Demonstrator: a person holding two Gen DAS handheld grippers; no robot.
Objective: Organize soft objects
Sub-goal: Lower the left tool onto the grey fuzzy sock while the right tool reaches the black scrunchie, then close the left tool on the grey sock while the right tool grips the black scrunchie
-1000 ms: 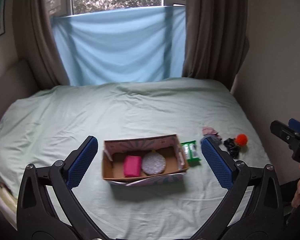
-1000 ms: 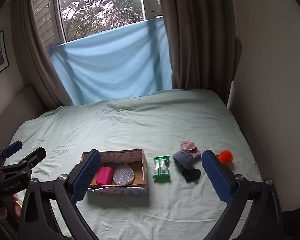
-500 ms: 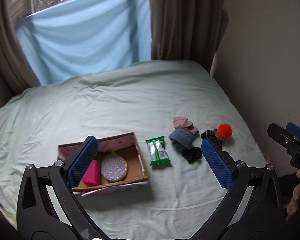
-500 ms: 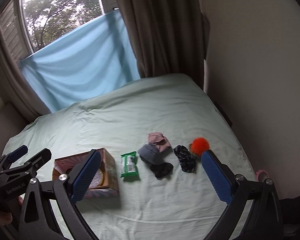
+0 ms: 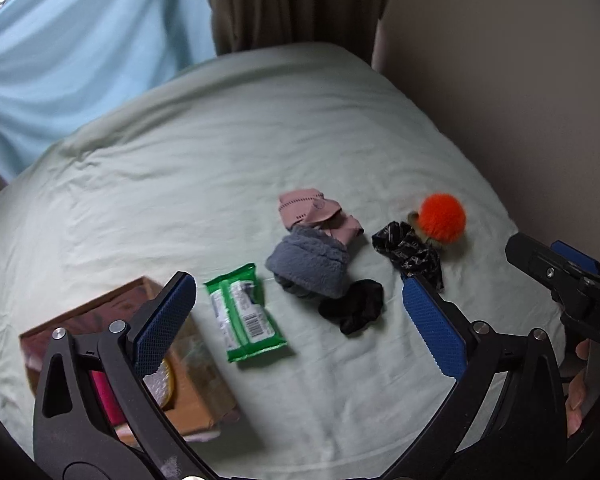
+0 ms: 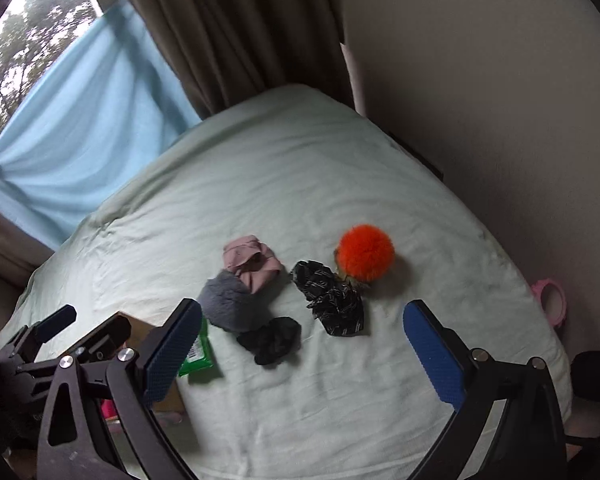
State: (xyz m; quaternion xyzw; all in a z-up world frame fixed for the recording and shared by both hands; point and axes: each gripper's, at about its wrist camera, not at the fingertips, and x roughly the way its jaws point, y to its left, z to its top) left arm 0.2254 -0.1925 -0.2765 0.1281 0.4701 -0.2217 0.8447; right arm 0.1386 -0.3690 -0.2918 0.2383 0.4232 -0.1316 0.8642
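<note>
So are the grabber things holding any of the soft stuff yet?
No, nothing is held. The left gripper and right gripper are both open above the bed, with nothing between their fingers.

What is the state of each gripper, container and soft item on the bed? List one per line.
Left gripper: open, empty.
Right gripper: open, empty.
Cardboard box: open-topped, holding a pink item and a silvery round one.
Green wipes pack: flat on the sheet, outside the box.
Grey fuzzy item: bunched, touching the pink cloth.
Black scrunchie: loose on the sheet.
Patterned black cloth: crumpled.
Orange pompom: resting beside the patterned black cloth.
</note>
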